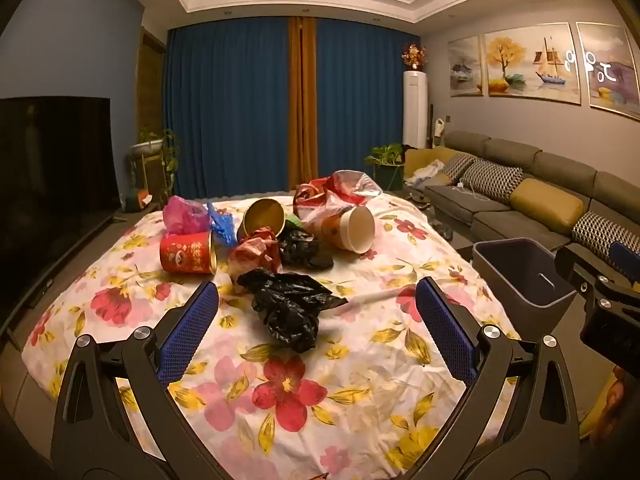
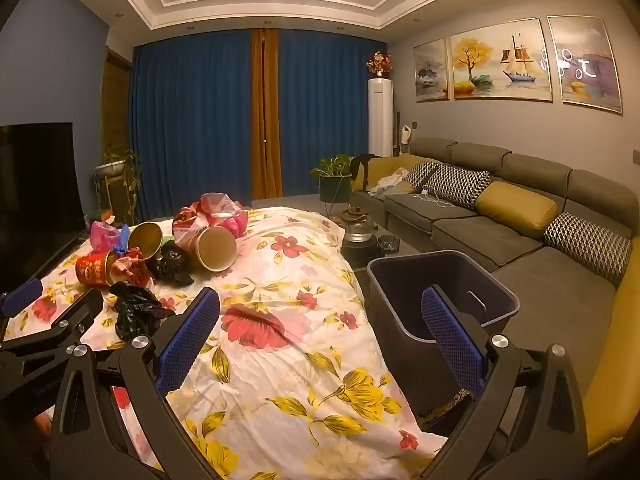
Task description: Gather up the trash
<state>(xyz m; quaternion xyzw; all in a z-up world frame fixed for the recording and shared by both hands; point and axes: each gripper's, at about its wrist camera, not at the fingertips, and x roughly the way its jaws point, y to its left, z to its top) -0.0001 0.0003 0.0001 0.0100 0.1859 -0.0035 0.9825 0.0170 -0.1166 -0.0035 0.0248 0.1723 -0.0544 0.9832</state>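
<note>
Black and crumpled, the bag (image 1: pixel 290 308) lay near on the floral tabletop (image 1: pixel 360 380) between the left gripper's (image 1: pixel 318 328) spread, empty jaws, likely light and soft, best pinched at its bunched middle.

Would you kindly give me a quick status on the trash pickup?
Left gripper and right gripper open, empty. Trash pile on floral cloth, black bag nearest left gripper. Bin at right, nothing blocking.
</note>
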